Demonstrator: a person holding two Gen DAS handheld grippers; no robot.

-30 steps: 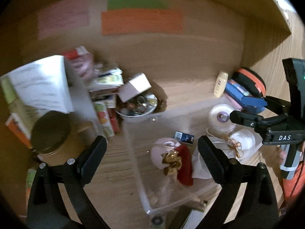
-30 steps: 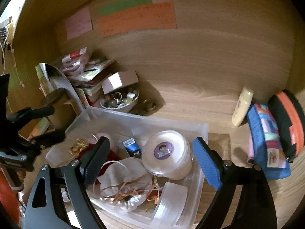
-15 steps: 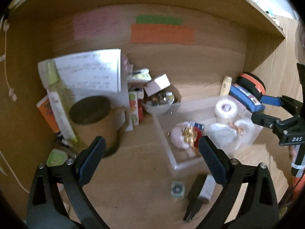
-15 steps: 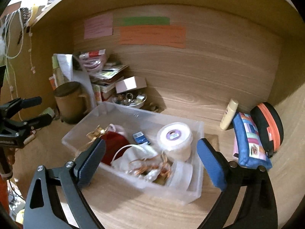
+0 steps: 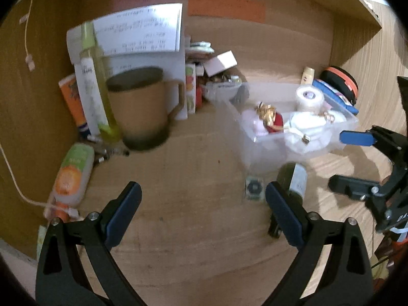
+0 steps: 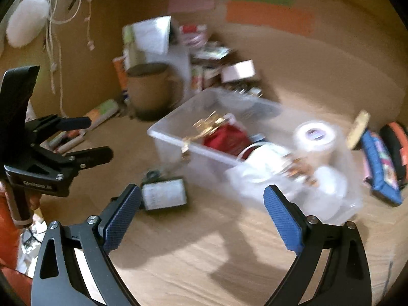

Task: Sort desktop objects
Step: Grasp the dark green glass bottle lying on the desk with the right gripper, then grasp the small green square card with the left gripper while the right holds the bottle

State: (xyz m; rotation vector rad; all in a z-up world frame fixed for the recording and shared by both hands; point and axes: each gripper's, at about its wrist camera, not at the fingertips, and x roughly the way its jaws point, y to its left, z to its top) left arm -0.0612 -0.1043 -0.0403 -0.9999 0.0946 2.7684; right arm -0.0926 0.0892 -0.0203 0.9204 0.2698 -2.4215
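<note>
Clear plastic forms the storage box [image 5: 257,140] that stands on the wooden desk [image 5: 193,229], toward the right side of the alcove. Inside it lie a white round tub [image 5: 309,98] with a purple label, a red pouch [image 6: 227,140] with a gold bow [image 6: 206,125], and a white cloth bag [image 5: 306,123]. Just in front of the box, on the desk, rest a dark bottle with a pale label [image 6: 164,193] on its side and a small square packet [image 5: 253,187].

Left of the box stands a brown mug [image 5: 139,107], its handle turned to the box. Behind it lean white papers [image 5: 142,30], and beside it lies an orange and green tube [image 5: 72,173]. To the right of the box are a blue pencil case [image 6: 381,163] and a black and orange pouch [image 5: 341,80].

Both tools hang above the desk and hold nothing. On the left gripper [image 5: 202,204] the fingers are spread wide apart, and the same is true for the right gripper [image 6: 202,200].
</note>
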